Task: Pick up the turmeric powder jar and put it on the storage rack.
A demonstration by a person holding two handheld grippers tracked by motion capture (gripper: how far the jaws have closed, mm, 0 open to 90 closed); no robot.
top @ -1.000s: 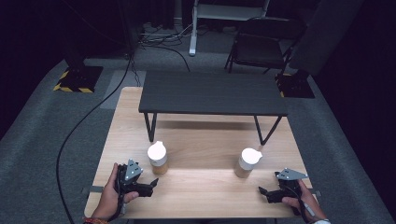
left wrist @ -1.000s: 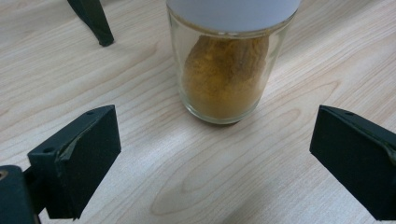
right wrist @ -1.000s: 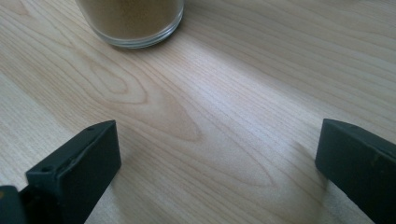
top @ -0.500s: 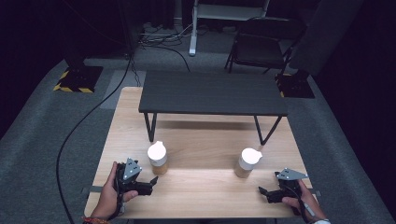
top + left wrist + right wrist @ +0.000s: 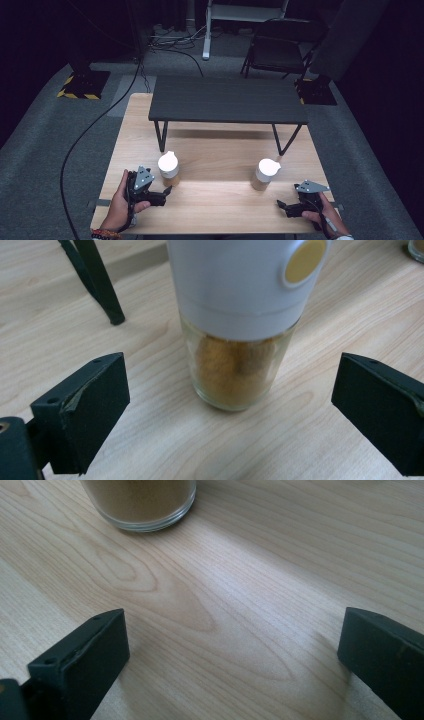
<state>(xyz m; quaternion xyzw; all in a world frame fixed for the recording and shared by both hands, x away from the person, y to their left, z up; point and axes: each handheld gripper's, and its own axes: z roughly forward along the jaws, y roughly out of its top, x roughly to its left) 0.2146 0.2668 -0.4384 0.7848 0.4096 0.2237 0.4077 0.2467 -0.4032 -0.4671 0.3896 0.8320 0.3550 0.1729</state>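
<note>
Two glass jars of brown powder with white caps stand on the wooden table [image 5: 215, 150]. The left jar [image 5: 168, 169] [image 5: 235, 340] is just ahead of my left gripper [image 5: 167, 192] [image 5: 230, 430], whose jaws are open wide and level with the jar's base, not touching it. The right jar [image 5: 265, 173] [image 5: 142, 502] stands ahead and to the left of my right gripper [image 5: 281, 206] [image 5: 230, 665], which is open over bare wood near the front right edge.
A low black bench [image 5: 227, 100] on thin black legs [image 5: 92, 280] spans the back half of the table. A folding chair [image 5: 280, 50] and cables [image 5: 100, 120] lie on the grey floor beyond and to the left.
My left gripper has crept slightly forward and right toward the left jar. The right gripper has stayed where it was.
</note>
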